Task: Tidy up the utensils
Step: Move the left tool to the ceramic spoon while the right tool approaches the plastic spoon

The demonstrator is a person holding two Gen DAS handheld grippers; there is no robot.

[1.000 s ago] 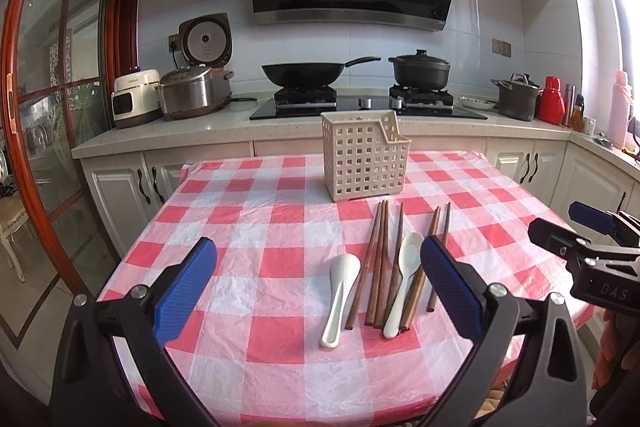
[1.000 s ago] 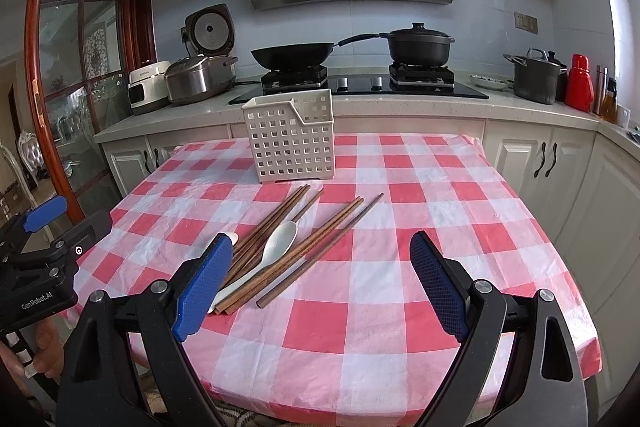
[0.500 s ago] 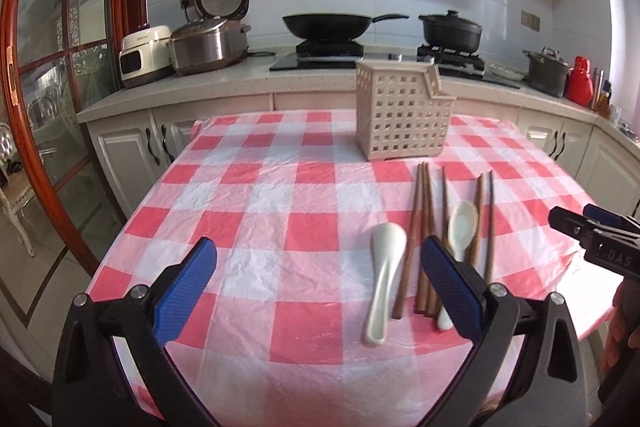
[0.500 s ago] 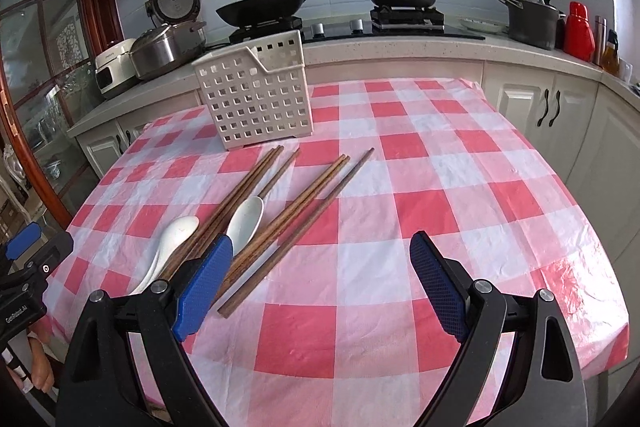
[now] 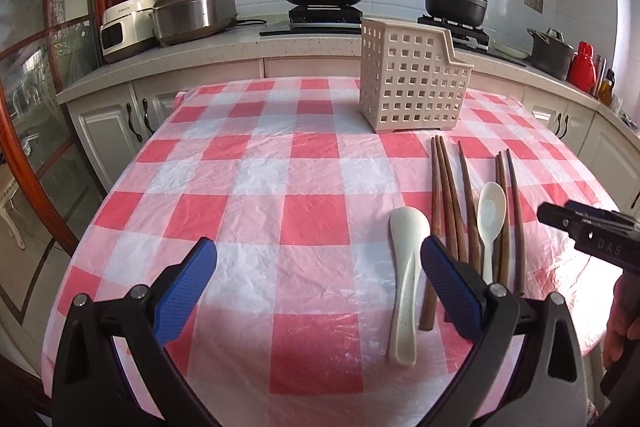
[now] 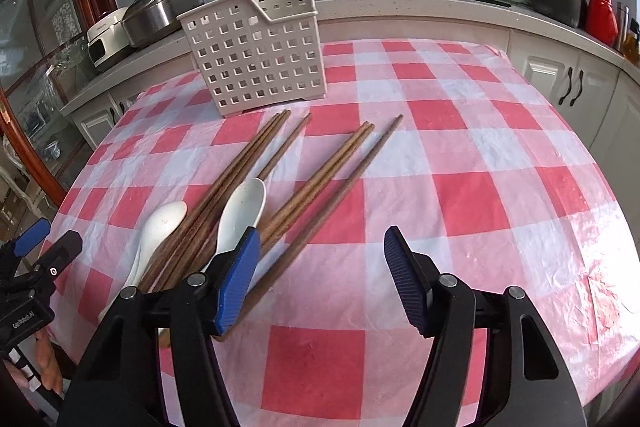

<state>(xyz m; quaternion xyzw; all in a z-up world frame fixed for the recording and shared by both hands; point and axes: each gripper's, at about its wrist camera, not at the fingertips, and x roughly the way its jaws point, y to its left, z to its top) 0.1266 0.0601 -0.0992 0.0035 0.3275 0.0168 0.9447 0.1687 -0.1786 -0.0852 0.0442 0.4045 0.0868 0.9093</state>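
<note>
hands tilted down, right gripper (image 6: 320,279) over chopsticks (image 6: 320,183)

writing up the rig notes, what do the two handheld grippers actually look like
Both look alike: the left gripper and the right gripper have black angular plastic frames with silver pivot screws and two fingers faced with ribbed blue pads. White lettering marks the black side bodies, "DAS" on the right one and "GenRobot.AI" on the left. No cables or sleeves show.

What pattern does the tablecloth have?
The tablecloth has a red, pink and white check pattern; the left wrist view shows it best.
</note>
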